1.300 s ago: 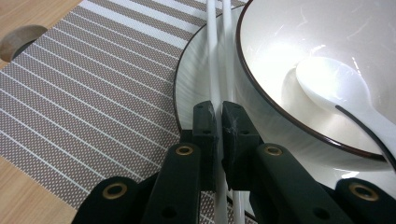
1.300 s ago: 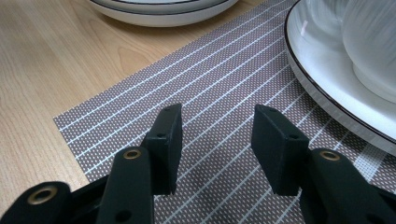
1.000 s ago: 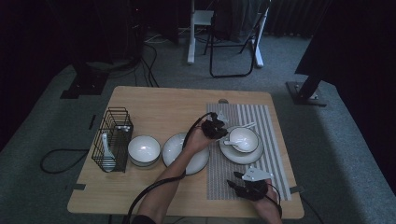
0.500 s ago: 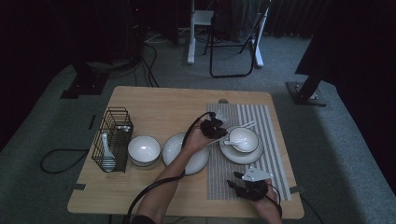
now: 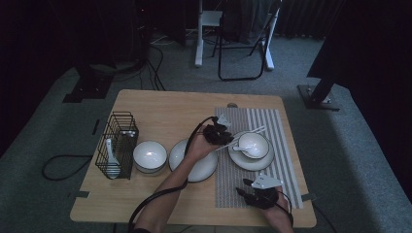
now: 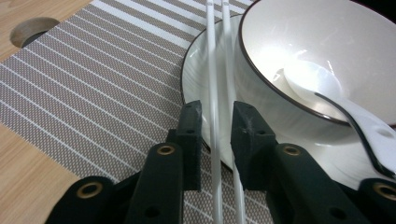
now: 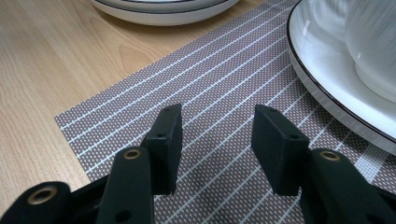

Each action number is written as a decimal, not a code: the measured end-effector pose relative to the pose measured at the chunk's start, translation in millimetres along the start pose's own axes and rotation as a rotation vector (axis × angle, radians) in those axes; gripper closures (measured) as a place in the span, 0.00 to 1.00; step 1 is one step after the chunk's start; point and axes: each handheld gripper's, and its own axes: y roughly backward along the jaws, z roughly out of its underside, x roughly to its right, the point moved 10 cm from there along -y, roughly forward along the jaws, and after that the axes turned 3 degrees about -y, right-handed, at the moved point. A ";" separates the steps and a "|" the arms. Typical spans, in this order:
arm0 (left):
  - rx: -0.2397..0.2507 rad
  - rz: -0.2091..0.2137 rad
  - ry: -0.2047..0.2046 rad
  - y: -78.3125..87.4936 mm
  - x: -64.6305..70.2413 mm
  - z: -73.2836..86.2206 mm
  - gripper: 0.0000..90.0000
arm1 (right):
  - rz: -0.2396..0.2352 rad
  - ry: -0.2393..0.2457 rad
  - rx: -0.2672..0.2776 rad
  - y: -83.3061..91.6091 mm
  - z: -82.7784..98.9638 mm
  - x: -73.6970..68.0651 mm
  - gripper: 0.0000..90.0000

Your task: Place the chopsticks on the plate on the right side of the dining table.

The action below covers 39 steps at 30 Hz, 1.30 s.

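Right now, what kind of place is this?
Probably a lab or studio rigged as a dining setup: a wooden table with a striped placemat, bowl on plate and chopsticks, while cables and a folding chair stand on grey carpet behind.

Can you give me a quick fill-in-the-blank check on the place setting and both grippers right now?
1. The white chopsticks lie between the jaws of the ____ gripper, whose jaws have just been opening.
2. The chopsticks rest across the rim of the plate under the bowl, which holds a white ____.
3. The right gripper hovers open over the striped ____.
4. The black wire basket stands beside the empty ____.

Missing words: left; spoon; placemat; bowl
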 end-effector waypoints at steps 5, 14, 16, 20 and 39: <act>0.004 -0.002 -0.003 5.6 1.7 2.7 0.76 | 0.000 -0.001 -0.004 0.0 0.6 0.0 0.59; -0.002 -0.006 -0.006 15.1 6.3 8.1 0.71 | 0.001 0.004 -0.009 -0.8 1.3 0.0 0.59; -0.008 -0.009 -0.011 16.7 8.5 10.9 0.70 | 0.001 0.004 -0.009 -0.7 1.4 0.1 0.59; -0.014 -0.019 -0.005 18.2 10.8 15.2 0.68 | 0.002 0.001 -0.009 -0.4 1.4 0.0 0.59; -0.040 -0.059 0.013 18.2 14.2 34.3 0.68 | 0.001 -0.005 -0.007 -0.2 1.5 0.7 0.58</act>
